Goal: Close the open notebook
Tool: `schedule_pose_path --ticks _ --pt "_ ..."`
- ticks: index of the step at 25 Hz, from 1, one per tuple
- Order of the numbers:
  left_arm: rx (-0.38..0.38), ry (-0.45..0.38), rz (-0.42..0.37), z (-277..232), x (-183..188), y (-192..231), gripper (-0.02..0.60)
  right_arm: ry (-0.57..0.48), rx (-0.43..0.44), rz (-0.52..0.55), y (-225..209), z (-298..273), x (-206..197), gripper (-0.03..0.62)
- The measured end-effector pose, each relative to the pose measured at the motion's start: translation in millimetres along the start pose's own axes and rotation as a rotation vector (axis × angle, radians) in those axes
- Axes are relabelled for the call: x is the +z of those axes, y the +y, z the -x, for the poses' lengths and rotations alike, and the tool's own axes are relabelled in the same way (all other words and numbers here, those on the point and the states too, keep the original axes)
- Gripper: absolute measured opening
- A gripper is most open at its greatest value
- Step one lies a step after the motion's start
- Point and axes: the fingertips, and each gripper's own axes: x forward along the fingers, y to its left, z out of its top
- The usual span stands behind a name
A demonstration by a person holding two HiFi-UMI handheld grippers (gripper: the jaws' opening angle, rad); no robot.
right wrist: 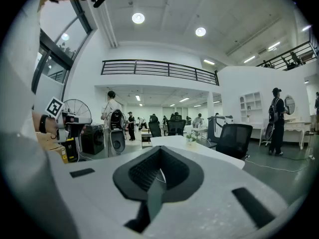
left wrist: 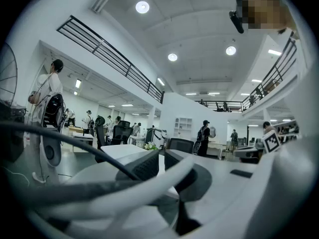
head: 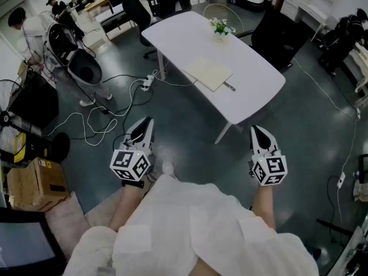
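The notebook (head: 209,72) lies flat on the white table (head: 172,30), a cream rectangle with a pen (head: 229,87) at its near corner; I cannot make out a fold from here. Both grippers hang over the floor, well short of the table. My left gripper (head: 148,123) points toward the table, and in the left gripper view its dark pads (left wrist: 147,166) stand close with a thin slit and nothing between them. My right gripper (head: 256,131) is shut and empty, its ribbed pads (right wrist: 144,171) meeting at the tips.
A small potted plant (head: 221,29) stands at the table's far end. White cables (head: 95,122) trail across the grey floor at left, by a fan (head: 80,68) and a cardboard box (head: 34,183). Black office chairs (head: 279,36) stand beside the table.
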Motion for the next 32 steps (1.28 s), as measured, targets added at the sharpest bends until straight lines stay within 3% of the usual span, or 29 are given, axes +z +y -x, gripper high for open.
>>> schedule_pose_path --ticks 12,32 --pt "-0.031 0.007 -0.014 -6.9 2.1 -14.2 0.031 0.004 -0.008 -0.005 -7.3 6.3 -1.1 0.000" --pt "-0.020 0.013 0.008 -7.3 -3.6 2.1 0.031 0.002 0.014 -0.017 2.9 -8.8 -3.4 0.003"
